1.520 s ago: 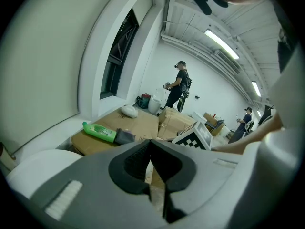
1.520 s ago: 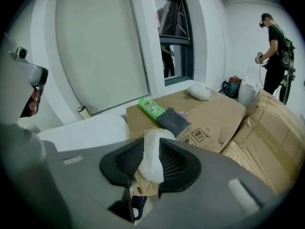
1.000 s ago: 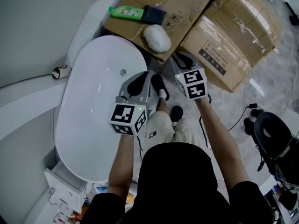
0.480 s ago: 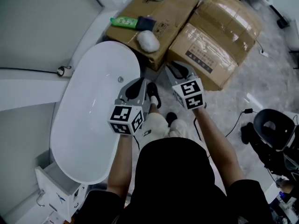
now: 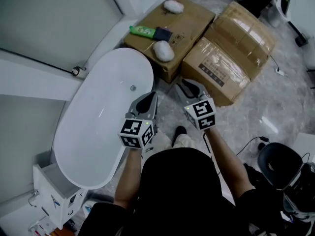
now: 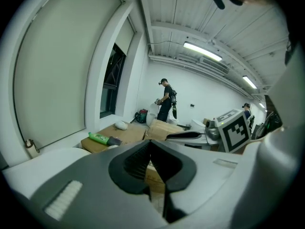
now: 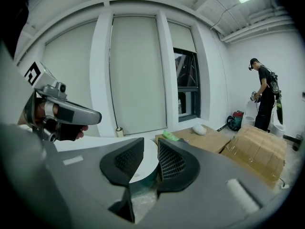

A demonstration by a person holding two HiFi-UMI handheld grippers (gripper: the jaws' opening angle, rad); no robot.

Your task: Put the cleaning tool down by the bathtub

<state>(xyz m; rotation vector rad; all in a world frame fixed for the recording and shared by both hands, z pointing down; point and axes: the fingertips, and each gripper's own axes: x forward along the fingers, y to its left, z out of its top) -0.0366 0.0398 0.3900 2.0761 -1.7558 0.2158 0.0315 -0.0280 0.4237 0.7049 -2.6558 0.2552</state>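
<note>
The white bathtub (image 5: 98, 127) lies beside a cardboard box (image 5: 189, 18). The left gripper (image 5: 145, 102) has its fingers together and empty; the right gripper (image 5: 191, 88) has its fingers slightly apart and empty. The cleaning tool, probably the fluffy white pad (image 5: 164, 50) at the box edge nearest the tub, looks light and soft, so pinch its middle.

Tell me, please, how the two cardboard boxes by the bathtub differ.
The left box carries a green bottle, a dark item and two white pads; the right box has a bare top. The right box is shiny with clear tape and shows a printed label; the left box looks matte. The left box stands nearer the bathtub than the right box. Both are brown cardboard.
</note>
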